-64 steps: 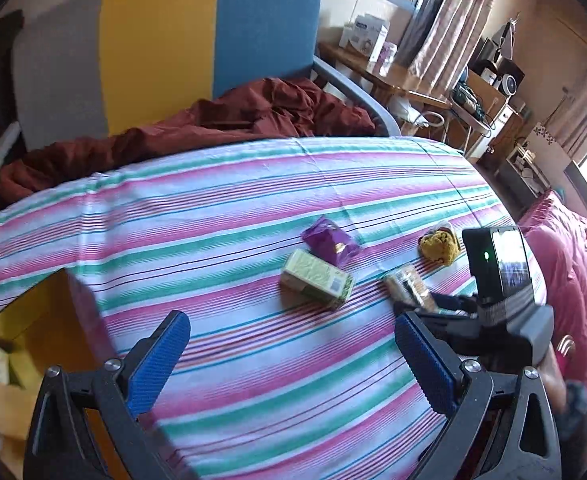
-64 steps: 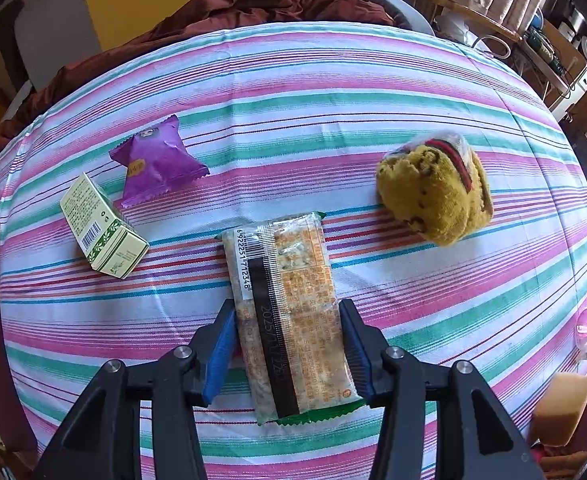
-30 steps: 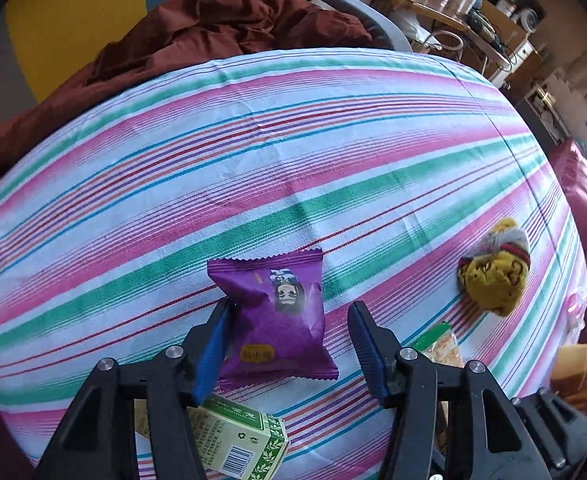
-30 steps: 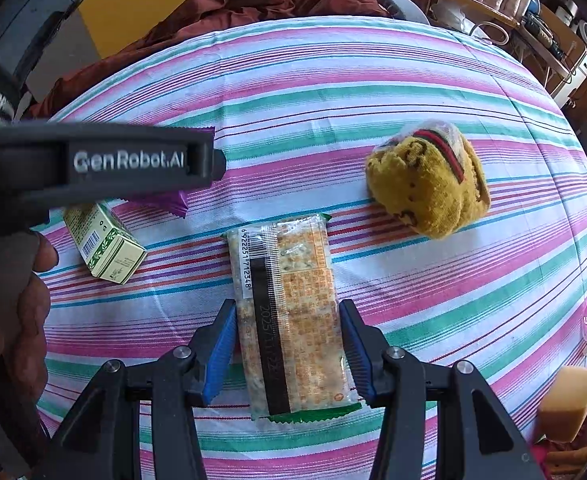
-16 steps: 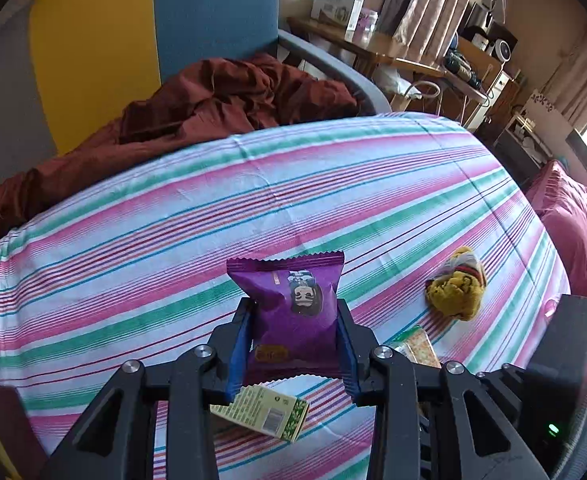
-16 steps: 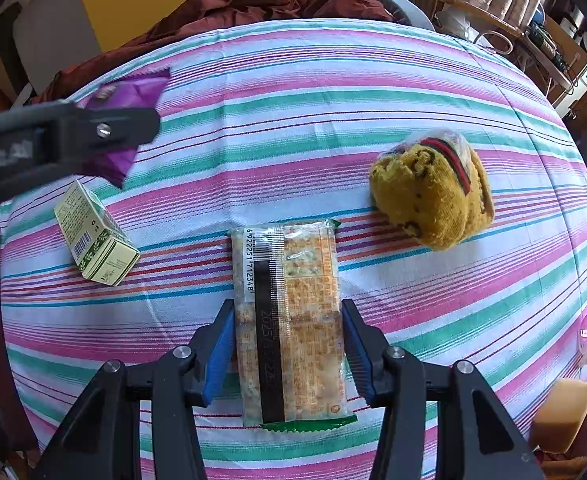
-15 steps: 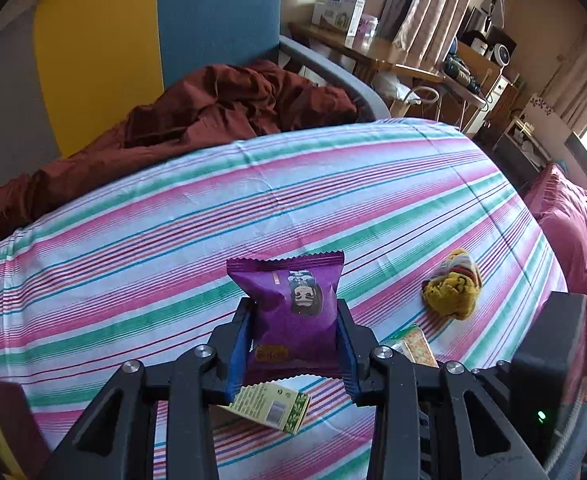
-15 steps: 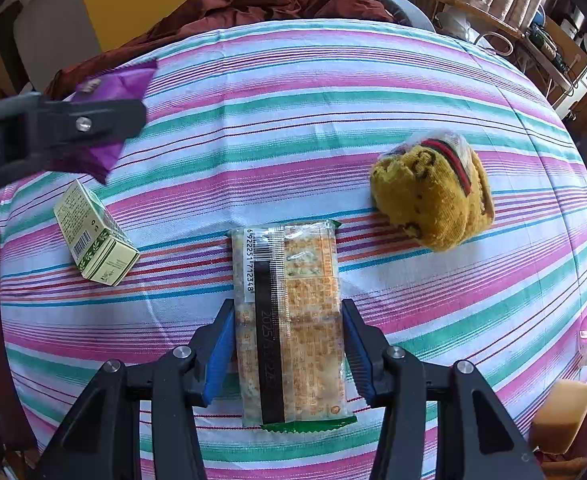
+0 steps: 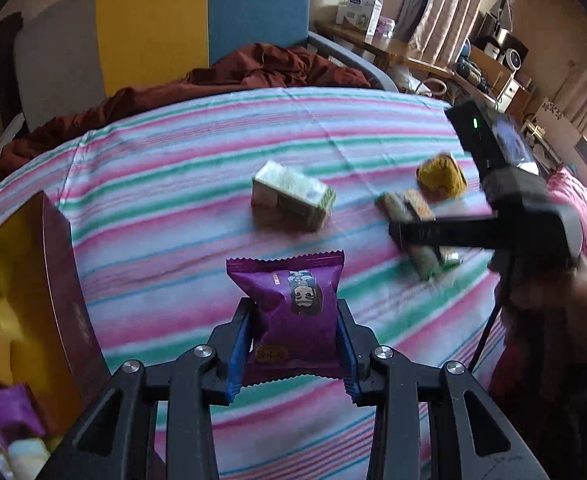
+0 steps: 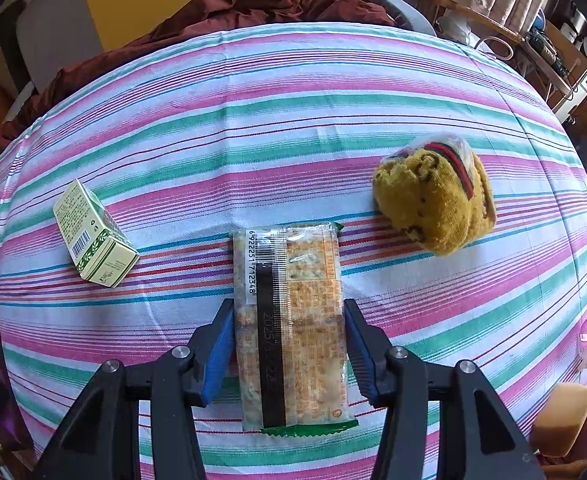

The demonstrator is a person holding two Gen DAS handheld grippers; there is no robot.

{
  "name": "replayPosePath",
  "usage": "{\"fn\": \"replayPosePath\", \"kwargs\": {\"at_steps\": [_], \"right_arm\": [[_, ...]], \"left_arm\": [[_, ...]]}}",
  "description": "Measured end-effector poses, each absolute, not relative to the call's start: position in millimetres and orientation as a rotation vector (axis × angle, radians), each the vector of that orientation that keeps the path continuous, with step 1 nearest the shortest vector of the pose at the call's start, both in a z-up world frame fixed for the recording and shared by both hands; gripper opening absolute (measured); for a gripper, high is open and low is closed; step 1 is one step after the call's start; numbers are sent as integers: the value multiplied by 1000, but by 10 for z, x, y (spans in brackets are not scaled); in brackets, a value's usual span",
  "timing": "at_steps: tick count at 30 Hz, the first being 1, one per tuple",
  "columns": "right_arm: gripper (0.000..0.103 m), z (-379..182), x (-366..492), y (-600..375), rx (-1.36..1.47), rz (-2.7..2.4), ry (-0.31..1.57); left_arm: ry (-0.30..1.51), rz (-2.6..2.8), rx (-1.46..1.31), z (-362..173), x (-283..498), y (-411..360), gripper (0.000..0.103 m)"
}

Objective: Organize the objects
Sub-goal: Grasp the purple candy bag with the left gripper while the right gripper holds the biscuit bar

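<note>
Snack packet (image 9: 293, 312), purple and puffy with crimped ends, sits clamped between the blue pads of the left gripper (image 9: 293, 344), lifted clear of the striped cloth (image 9: 165, 184). It looks very light and soft, an air-filled pillow that gives under the pads, so a hold across its middle, as now, should be safe, while a harder squeeze could burst it or crush what is inside. Its glossy film is probably slippery, and the ends are too thin to grip well. The left jaws have just been closing, with the packet between them. To the left stands an open dark red box (image 9: 59, 280) with a yellow lining, likely where the packet belongs. The right gripper (image 10: 289, 344) straddles a long cracker pack (image 10: 289, 312) lying flat on the cloth; its pads seem to touch the wrapper's sides, though whether they truly press is hard to tell. That pack is stiffer but brittle, best taken across its width near the middle. A small green carton (image 10: 93, 236) and a yellow knitted bundle (image 10: 433, 204) lie well apart on either side.
</note>
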State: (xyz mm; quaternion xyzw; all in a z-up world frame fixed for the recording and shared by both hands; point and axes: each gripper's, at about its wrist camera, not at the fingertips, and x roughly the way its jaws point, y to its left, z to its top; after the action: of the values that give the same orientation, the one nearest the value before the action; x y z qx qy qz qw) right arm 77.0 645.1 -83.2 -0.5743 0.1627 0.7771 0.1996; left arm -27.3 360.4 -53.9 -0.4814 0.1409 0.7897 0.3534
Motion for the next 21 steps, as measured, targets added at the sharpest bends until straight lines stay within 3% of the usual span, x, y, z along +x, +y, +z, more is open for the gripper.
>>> {"fn": "replayPosePath", "kwargs": {"at_steps": [8,21], "right_arm": [[54,-819,962,6601,-1590,2179,453],[53,-781,1254,6851,-1587,2184,408]], "left_arm": [[439,2059,-1280,-983,-73,3659,40],[296,2027,-1347,-1030,-260,3684,42]]}}
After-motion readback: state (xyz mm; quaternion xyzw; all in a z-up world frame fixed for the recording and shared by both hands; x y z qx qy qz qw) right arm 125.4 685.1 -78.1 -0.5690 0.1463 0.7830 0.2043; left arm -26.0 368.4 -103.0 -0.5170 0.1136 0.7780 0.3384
